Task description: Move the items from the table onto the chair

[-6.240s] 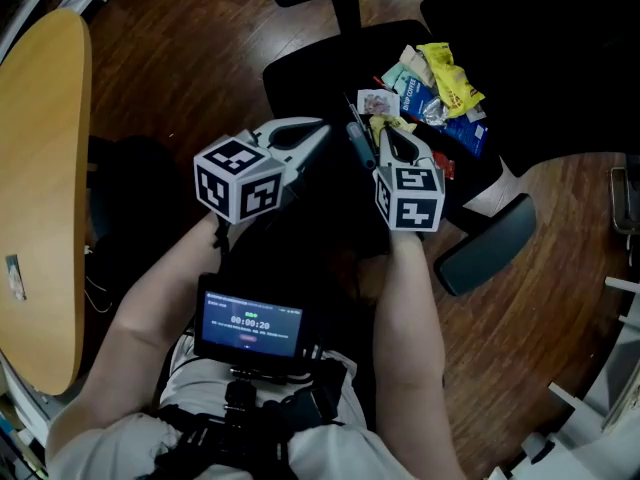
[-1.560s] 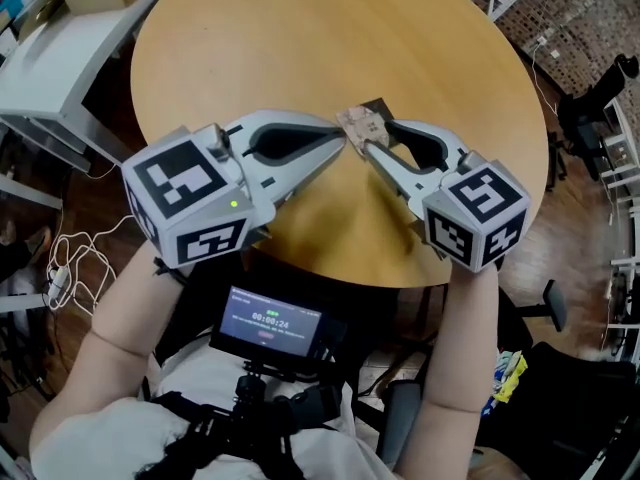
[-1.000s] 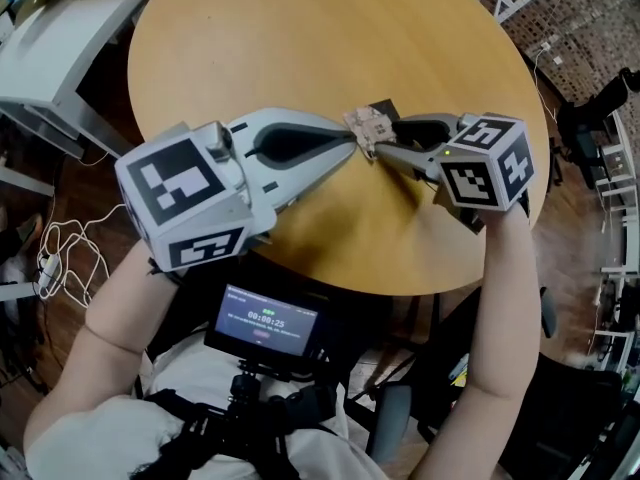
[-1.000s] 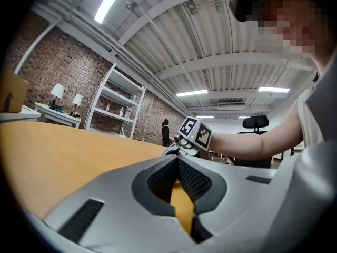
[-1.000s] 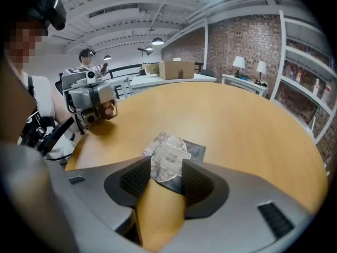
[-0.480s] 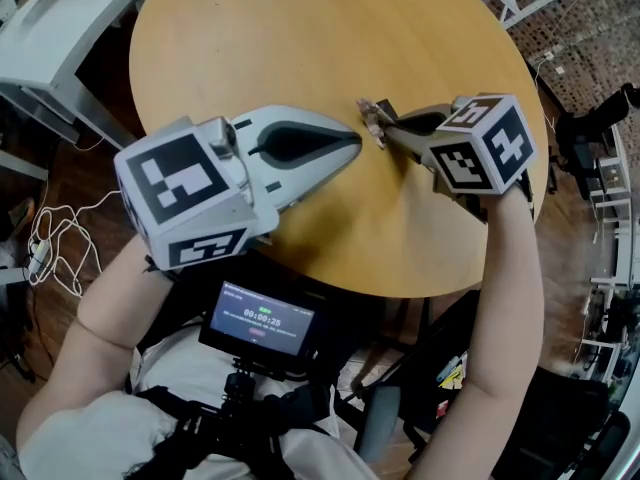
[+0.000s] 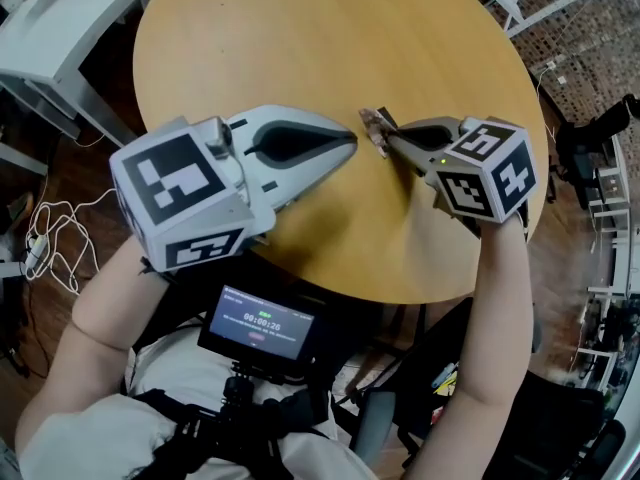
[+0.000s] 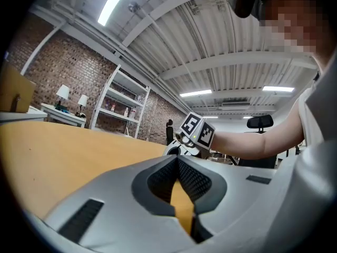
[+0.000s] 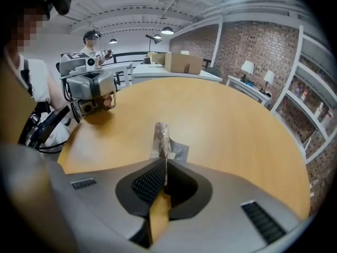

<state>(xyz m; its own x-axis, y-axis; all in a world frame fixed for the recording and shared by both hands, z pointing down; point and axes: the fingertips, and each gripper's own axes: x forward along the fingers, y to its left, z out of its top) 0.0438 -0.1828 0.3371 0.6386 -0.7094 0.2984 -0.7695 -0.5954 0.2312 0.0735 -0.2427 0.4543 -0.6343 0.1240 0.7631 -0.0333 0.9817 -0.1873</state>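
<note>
A small brownish snack packet (image 7: 372,128) stands on edge on the round wooden table (image 7: 300,28). My right gripper (image 7: 383,136) is shut on it; its jaws have just been closing with the packet between them. In the right gripper view the packet (image 9: 160,136) sticks up past the pinched jaws of the right gripper (image 9: 164,165), over the table (image 9: 237,115). My left gripper (image 7: 350,144) lies just left of the packet, apart from it, jaws shut and empty. In the left gripper view the left gripper (image 8: 178,158) points over the tabletop toward the right gripper's marker cube (image 8: 197,132).
A white desk (image 7: 50,38) stands off the table's upper left, with loose cables (image 7: 40,238) on the wooden floor below it. A small screen (image 7: 262,323) hangs at the person's chest. Across the room are a cardboard box (image 9: 184,62) and another person (image 9: 95,44).
The right gripper's jaws have shut on the packet, which went from lying flat to standing on edge. The right gripper has rolled. The left gripper's tip no longer touches the packet.
</note>
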